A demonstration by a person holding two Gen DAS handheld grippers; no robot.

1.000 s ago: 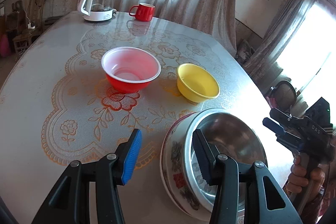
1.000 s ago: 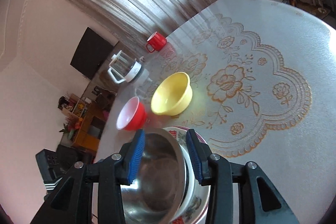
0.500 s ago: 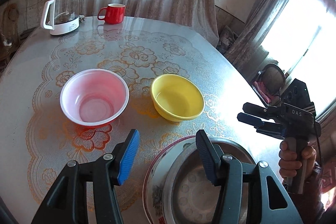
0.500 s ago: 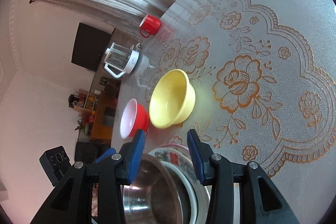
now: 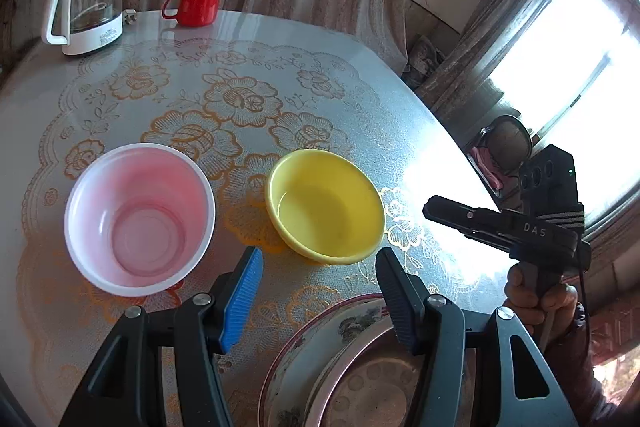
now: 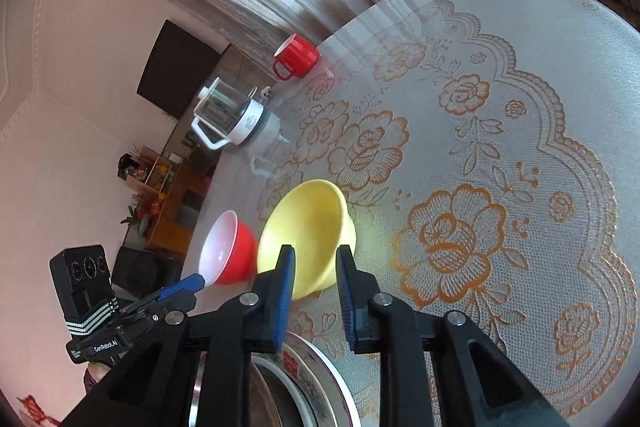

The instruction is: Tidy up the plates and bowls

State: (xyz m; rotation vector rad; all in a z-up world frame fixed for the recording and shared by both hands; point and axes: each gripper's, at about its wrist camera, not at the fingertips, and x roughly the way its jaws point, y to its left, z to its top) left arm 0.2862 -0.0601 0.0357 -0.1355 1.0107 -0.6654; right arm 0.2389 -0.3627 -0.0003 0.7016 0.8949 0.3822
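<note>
Both jaws hold nothing. On the left gripper (image 5: 318,291) they stand fairly wide and have just been opening, with only bare table between them; on the right gripper (image 6: 314,293) they are narrow, have just been closing, and the gap is empty too, though the yellow bowl (image 6: 308,237) shows behind it.

That yellow bowl sits upright near the middle of the table (image 5: 280,39), just beyond the left jaws. Close beside it, apart from it, is the red bowl (image 5: 140,219), white and pinkish inside. Nearest to the person, low in both views, a steel bowl (image 5: 372,387) sits nested in a flowered bowl (image 5: 296,355). Further off, at the table's far edge, a red mug (image 5: 196,5) and a glass kettle (image 5: 86,13) stand side by side.

My guess is that one of the loose bowls goes onto the stack next. What could go wrong: the right jaws look too narrow to straddle the yellow rim, so a push forward might shove the bowl across the smooth table cover instead of gripping it, possibly into the red bowl beside it. The two grippers also work close together over the stack, so they could knock each other or tip the steel bowl.

Count: four bowls, one mug, one kettle, two grippers. No flat plate that I can make out.
</note>
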